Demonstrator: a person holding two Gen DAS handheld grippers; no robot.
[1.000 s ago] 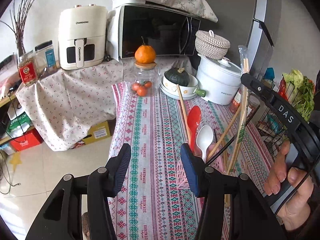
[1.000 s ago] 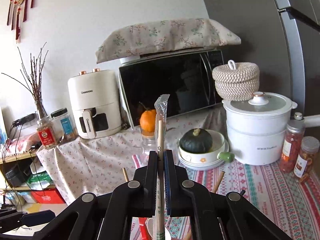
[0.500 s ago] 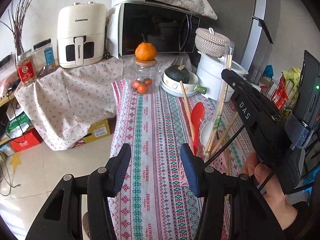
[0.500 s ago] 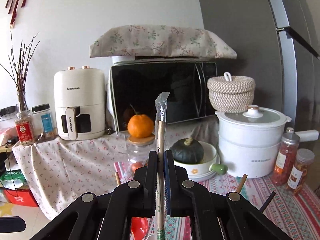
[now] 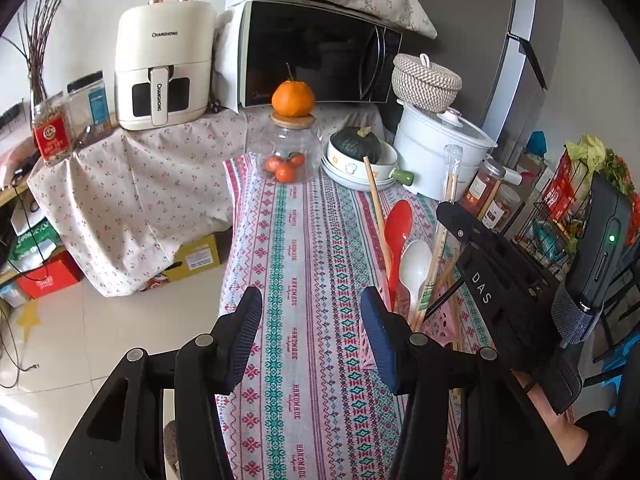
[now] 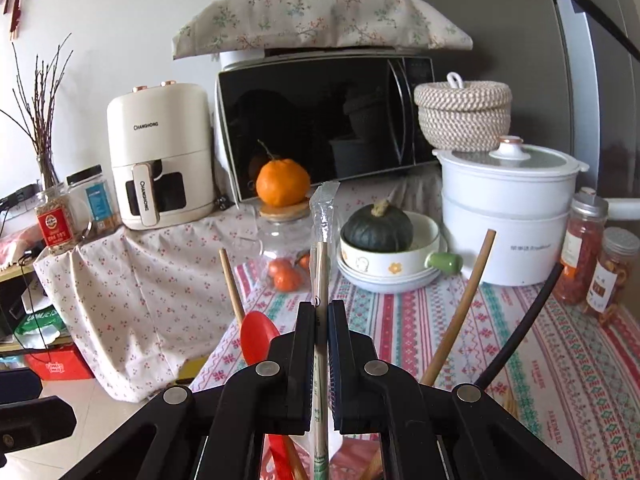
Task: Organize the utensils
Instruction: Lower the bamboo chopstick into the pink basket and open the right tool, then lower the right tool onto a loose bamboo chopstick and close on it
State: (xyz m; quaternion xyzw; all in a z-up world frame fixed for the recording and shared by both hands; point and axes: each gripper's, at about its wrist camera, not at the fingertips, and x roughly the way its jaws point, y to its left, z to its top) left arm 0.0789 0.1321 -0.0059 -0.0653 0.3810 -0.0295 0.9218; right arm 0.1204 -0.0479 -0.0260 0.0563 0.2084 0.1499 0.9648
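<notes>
Left wrist view: our left gripper (image 5: 310, 332) hangs spread and empty over the tablecloth (image 5: 304, 248); the pink holder (image 5: 438, 320) stands just right of it.

Right wrist view: our right gripper (image 6: 321, 312) pinches the wrapped chopsticks (image 6: 322, 256) upright, long axis vertical, directly over the holder, so ours is the nearer hand.

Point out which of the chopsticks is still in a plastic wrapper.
The wrapped chopsticks clamped in the right gripper; the bare wooden chopstick and black chopstick have no sleeve.

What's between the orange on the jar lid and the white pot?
In the right wrist view, a dark green squash sitting in a white bowl lies between the orange and white pot.
</notes>
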